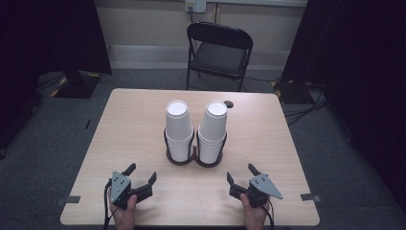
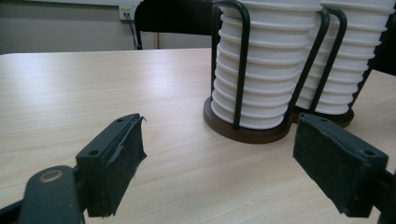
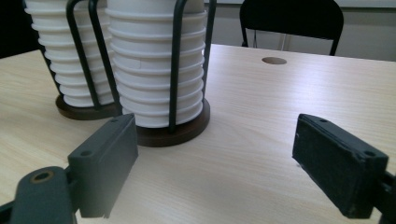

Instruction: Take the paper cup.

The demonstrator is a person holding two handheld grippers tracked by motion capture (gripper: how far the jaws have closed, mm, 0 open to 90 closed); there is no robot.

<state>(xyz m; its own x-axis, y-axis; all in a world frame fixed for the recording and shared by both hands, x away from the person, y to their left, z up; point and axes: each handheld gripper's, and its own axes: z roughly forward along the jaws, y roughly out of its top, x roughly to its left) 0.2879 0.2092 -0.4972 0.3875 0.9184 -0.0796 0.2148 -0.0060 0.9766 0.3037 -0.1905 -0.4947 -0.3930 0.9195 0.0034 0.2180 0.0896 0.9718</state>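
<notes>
Two stacks of upturned white paper cups stand side by side at the table's middle, the left stack (image 1: 178, 128) and the right stack (image 1: 212, 130), each inside a dark wire holder with a round brown base (image 1: 195, 160). My left gripper (image 1: 141, 174) rests near the front left edge, open, nothing between its pads; in its own view the left stack (image 2: 264, 65) stands ahead to the right. My right gripper (image 1: 241, 174) rests near the front right edge, also open and empty, with the right stack (image 3: 156, 65) ahead to the left in its own view.
The light wooden table (image 1: 134, 120) has a small round hole (image 1: 229, 104) near its far edge. A black folding chair (image 1: 218, 50) stands behind the table. Dark curtains hang at both sides.
</notes>
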